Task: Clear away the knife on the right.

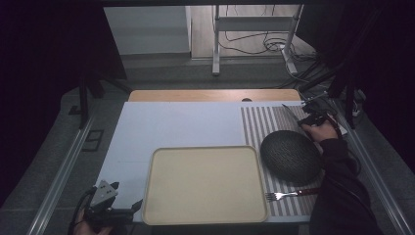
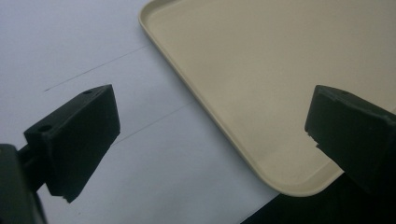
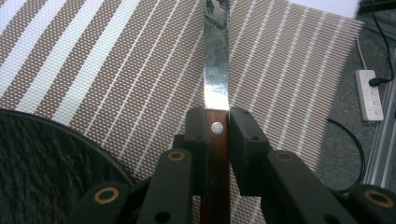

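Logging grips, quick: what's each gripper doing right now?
Left gripper: open, holding nothing.
Right gripper: closed on the knife.

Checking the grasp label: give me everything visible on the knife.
The table knife with a shiny steel blade and dark red-brown wooden handle is clamped at the handle, by a round metal rivet, between the right gripper's black fingers. Its blade points away, above the brown-and-white striped woven placemat, beside the dark round bowl. The tip is cut off by the right gripper view's edge.

No legible text, label, brand or number anywhere.
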Demonstrator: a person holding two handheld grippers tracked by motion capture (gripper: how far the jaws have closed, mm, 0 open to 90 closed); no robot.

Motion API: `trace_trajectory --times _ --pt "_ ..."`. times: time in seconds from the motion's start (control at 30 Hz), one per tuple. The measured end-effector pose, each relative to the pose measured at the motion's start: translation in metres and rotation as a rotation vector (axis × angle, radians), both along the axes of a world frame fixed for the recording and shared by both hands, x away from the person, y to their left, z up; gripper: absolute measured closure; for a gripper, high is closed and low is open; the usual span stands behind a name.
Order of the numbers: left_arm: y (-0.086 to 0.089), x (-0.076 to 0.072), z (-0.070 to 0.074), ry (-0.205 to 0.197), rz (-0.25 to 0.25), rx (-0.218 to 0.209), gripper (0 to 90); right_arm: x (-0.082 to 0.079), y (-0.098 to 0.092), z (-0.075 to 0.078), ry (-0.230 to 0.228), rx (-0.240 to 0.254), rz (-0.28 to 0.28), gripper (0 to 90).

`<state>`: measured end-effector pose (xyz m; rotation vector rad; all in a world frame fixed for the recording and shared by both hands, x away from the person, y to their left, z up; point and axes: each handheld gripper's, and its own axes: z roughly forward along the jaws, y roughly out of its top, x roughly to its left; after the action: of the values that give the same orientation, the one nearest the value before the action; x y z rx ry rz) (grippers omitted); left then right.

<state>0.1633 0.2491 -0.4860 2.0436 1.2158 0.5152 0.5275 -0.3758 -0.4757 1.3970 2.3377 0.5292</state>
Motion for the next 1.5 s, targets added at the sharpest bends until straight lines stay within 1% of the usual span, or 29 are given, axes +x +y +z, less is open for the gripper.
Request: trace_trajectory --times 0.03,0.07,0.23,0.33,0.4,0.5,0.63,0.77,0.9,1.0,1.27,1.3,1.33,1.5 --pt "0.0 0.0 0.0 0.0 0.0 0.0 3.2 0.0 0.0 0.0 0.0 0.0 0.0 78.5" --pt "0.0 0.0 0.0 0.0 0.001 -0.002 3.2 -0.003 -0.004 0.003 -0.001 0.022 -0.008 78.5" --pt "0.0 0.0 0.0 0.0 0.0 -0.003 3.0 -0.01 -0.006 0.009 -0.005 0.056 -0.012 78.4" --pt "0.001 0.0 0.0 0.0 -0.001 -0.01 2.8 -0.014 -0.005 0.012 -0.01 0.067 -0.007 78.4" --pt "0.001 0.0 0.0 -0.001 -0.001 -0.012 2.5 -0.018 -0.002 0.014 -0.012 0.083 -0.002 78.4" --pt "0.001 0.0 0.0 -0.004 -0.004 -0.01 2.3 -0.022 0.004 0.016 -0.015 0.088 0.009 78.4" --pt "0.001 0.0 0.0 -0.007 -0.004 -0.015 1.7 -0.029 0.015 0.017 -0.011 0.081 0.034 78.4" --pt "0.002 0.0 0.0 -0.009 -0.003 -0.024 1.1 -0.034 0.022 0.015 -0.01 0.096 0.047 78.4" --pt "0.002 0.0 0.0 -0.01 -0.004 -0.023 1.1 -0.039 0.028 0.013 0.003 0.109 0.057 78.4" --pt "0.002 0.0 0.0 -0.01 -0.003 -0.024 1.2 -0.044 0.033 0.013 0.008 0.11 0.066 78.4" --pt "0.002 0.0 0.0 -0.01 -0.002 -0.025 1.3 -0.059 0.048 0.014 0.004 0.129 0.102 78.4" --pt "0.002 0.0 0.0 -0.01 -0.002 -0.025 1.3 -0.059 0.048 0.014 0.004 0.129 0.102 78.4" --pt "0.002 0.0 0.0 -0.01 -0.001 -0.024 1.4 -0.064 0.053 0.015 0.006 0.131 0.118 78.4" --pt "0.002 0.0 0.0 -0.01 0.0 -0.024 1.5 -0.075 0.064 0.016 0.005 0.15 0.142 78.4"
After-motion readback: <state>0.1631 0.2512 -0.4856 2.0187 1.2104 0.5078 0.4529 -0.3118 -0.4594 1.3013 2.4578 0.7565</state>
